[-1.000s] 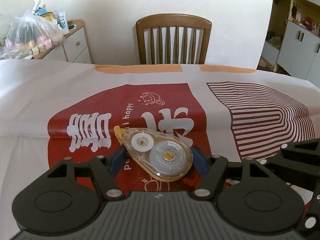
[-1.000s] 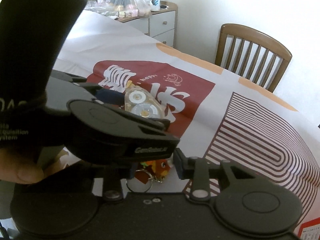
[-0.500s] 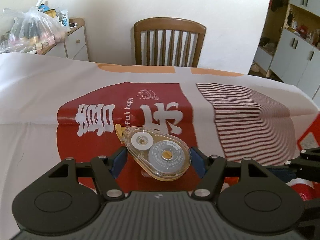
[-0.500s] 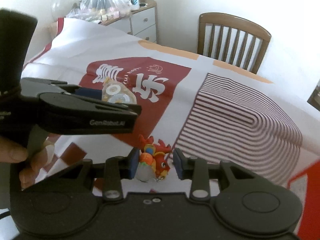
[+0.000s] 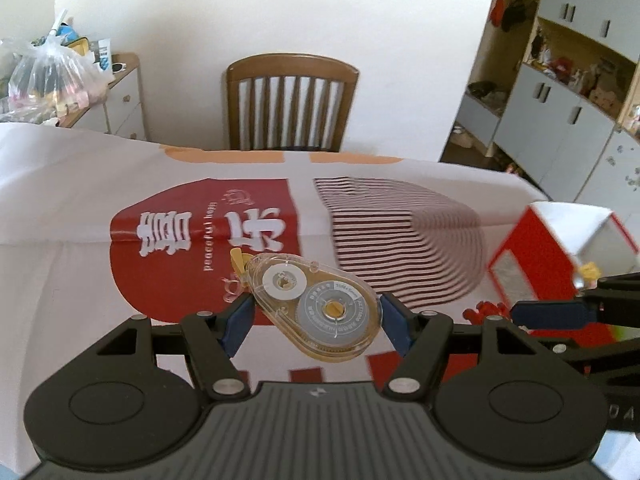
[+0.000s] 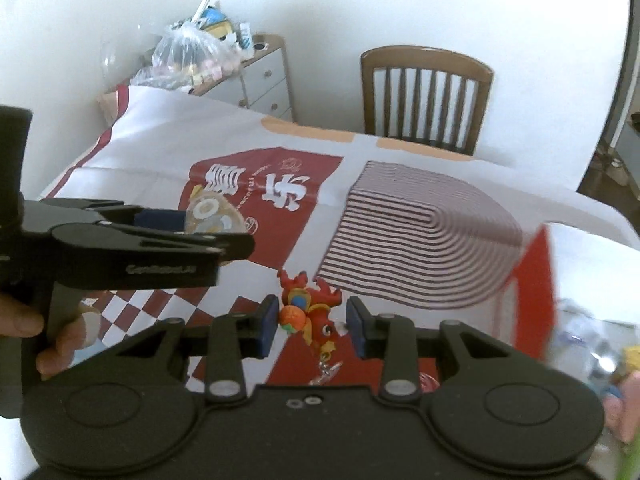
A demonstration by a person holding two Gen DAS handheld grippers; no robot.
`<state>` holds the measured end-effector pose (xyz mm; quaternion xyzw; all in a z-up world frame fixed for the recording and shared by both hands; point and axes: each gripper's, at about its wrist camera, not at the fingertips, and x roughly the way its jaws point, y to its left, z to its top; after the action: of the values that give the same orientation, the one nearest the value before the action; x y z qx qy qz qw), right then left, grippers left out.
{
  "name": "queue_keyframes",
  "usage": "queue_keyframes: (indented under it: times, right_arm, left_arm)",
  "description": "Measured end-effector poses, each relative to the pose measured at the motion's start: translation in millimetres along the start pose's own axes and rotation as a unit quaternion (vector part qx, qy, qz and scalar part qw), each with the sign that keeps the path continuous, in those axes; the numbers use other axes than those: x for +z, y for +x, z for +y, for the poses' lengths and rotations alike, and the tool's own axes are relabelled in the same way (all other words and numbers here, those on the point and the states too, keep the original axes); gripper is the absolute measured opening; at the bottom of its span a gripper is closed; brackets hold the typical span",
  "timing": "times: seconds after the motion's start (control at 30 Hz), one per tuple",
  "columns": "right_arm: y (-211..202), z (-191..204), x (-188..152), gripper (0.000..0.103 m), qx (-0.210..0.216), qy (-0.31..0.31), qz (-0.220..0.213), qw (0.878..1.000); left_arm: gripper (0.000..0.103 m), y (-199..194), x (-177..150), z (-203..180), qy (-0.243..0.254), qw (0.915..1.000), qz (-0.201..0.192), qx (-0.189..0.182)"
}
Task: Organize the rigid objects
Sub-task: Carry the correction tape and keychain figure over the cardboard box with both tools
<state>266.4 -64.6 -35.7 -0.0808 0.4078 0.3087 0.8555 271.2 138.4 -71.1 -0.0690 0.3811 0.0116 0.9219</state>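
A clear correction-tape dispenser (image 5: 316, 306) with a yellow tip is clamped flat between the blue pads of my left gripper (image 5: 314, 318), lifted above the printed tablecloth (image 5: 80, 208). The right wrist view catches that same dispenser (image 6: 210, 216) from the side, with the left gripper (image 6: 192, 220) at the left edge and a hand (image 6: 60, 332) on its handle. My right gripper (image 6: 310, 322) is shut on a small red dragon keychain figure (image 6: 310, 312), its metal ring dangling below. A red-sided box (image 5: 560, 248) stands on the table at the right.
A wooden chair (image 5: 292, 104) stands behind the table's far edge. On a white drawer unit (image 5: 120, 100) at back left lies a clear plastic bag of items (image 5: 52, 76). Cabinets and shelves (image 5: 560, 80) fill the right. Blurred small objects (image 6: 600, 352) lie at the right wrist view's lower right.
Both grippers have risen from the table with their objects and drifted right. The red-sided box has come into view on the right. The right gripper has rolled.
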Motion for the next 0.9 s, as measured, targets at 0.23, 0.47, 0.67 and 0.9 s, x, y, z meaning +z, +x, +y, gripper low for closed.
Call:
queue_keyframes:
  times: [0.23, 0.47, 0.67, 0.9]
  right_arm:
    - [-50, -20, -6, 0.036, -0.013, 0.011, -0.019, 1.0]
    - [-93, -49, -16, 0.036, -0.033, 0.021, -0.047, 0.998]
    - [-122, -84, -25, 0.036, -0.049, 0.032, -0.059, 0.997]
    - [-144, -136, -40, 0.036, -0.068, 0.049, -0.059, 0.995]
  left_arm:
    - [0.068, -41, 5, -33, 0.015, 0.9998, -0.009, -0.012]
    - [0.068, -71, 15, -73, 0.033, 0.999, -0.02, -0.023]
    - [0.068, -83, 19, -113, 0.045, 0.9982, -0.026, -0.032]
    - [0.068, -77, 21, -171, 0.065, 0.9968, -0.017, -0.043]
